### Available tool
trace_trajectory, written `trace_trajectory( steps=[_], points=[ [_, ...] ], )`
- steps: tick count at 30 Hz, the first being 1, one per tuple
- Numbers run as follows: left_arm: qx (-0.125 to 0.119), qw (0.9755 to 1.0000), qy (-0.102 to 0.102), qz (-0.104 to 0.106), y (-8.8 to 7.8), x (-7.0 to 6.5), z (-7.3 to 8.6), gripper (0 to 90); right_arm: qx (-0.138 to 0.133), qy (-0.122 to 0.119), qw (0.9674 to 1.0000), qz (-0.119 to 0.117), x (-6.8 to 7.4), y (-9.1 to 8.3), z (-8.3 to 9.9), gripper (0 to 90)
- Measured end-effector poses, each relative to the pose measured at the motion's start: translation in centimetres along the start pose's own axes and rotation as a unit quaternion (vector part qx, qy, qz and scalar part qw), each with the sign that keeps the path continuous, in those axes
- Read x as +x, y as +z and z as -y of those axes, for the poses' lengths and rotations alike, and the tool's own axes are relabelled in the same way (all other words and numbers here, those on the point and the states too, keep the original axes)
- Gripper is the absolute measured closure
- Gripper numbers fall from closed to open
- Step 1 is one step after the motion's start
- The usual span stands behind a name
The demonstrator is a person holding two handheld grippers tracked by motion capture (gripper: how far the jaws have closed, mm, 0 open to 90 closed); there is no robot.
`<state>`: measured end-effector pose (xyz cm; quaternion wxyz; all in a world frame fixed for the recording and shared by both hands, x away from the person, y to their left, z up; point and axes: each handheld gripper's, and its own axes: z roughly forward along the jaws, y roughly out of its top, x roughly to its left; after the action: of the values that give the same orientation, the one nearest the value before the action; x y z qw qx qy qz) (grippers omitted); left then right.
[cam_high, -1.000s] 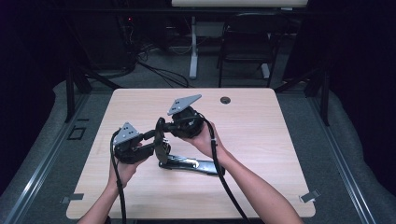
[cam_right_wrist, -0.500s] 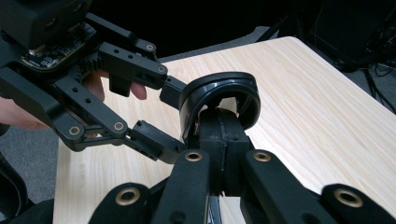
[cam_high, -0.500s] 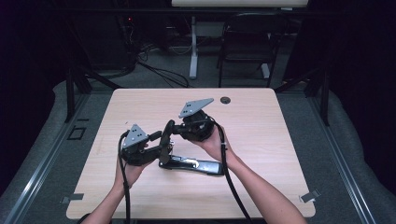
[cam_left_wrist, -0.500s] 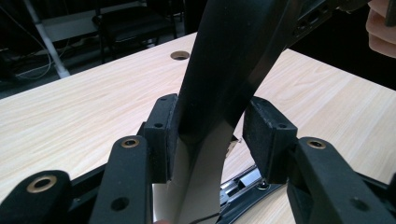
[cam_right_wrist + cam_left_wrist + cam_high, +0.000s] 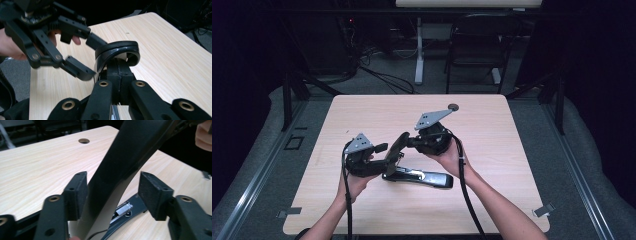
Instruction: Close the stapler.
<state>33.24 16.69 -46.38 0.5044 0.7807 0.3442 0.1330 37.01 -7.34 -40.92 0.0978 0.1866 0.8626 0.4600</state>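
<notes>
While the right gripper (image 5: 411,142) stays clamped on the raised black lever arm (image 5: 394,150) of the stapler-like tool (image 5: 417,177), its jaws pressed together on the arm's upper part just below the curled tip (image 5: 117,51), the left gripper (image 5: 379,156) has just been opening: its pads (image 5: 77,192) stand apart on either side of the arm, the near pad close against it and the far pad (image 5: 153,192) clear of it, so the arm lies between them unpressed. Base of the tool lies flat on the table (image 5: 512,150) near the person's edge, long axis running across the table from left to right, the arm rising steeply from its left end and leaning toward the far side. Judged from this, the coming move turns on the arm's tilt about its hinge; the right gripper alone governs it, and the left is nearer the hinge end. A round cable hole (image 5: 453,106) sits at the far edge, well apart. Nothing else lies on the table; the only obstruction is the left gripper's own jaws straddling the arm, and the trailing cables (image 5: 467,190) along the forearms.
</notes>
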Motion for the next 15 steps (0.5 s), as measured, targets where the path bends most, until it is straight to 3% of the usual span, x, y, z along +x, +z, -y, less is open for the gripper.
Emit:
trace_trajectory(
  steps=[6,9,11,12,14,15],
  points=[
    [-0.013,0.9999,-0.005,0.010,-0.8,0.5,0.2,40.9,0.007,0.009,0.9999,0.003,-0.3,-0.7,1.2,90.0],
    [-0.021,0.9997,-0.008,-0.002,-1.3,0.8,0.4,49.8,0.011,0.011,0.9999,0.007,-0.4,-1.0,1.7,90.0],
    [-0.022,0.9997,-0.012,-0.008,-1.5,1.1,0.5,51.1,0.012,0.014,0.9998,0.009,-0.4,-1.2,2.1,90.0],
    [-0.021,0.9994,-0.020,-0.020,-1.7,1.4,0.5,50.8,0.012,0.015,0.9998,0.008,-0.4,-1.2,2.2,90.0],
    [-0.016,0.9993,-0.024,-0.024,-1.8,1.6,0.5,45.6,0.013,0.017,0.9997,0.011,-0.4,-1.3,2.5,90.0],
    [-0.008,0.9985,-0.034,-0.042,-1.7,2.1,0.7,40.6,0.015,0.018,0.9996,0.012,-0.5,-1.4,2.8,90.0]
  ],
)
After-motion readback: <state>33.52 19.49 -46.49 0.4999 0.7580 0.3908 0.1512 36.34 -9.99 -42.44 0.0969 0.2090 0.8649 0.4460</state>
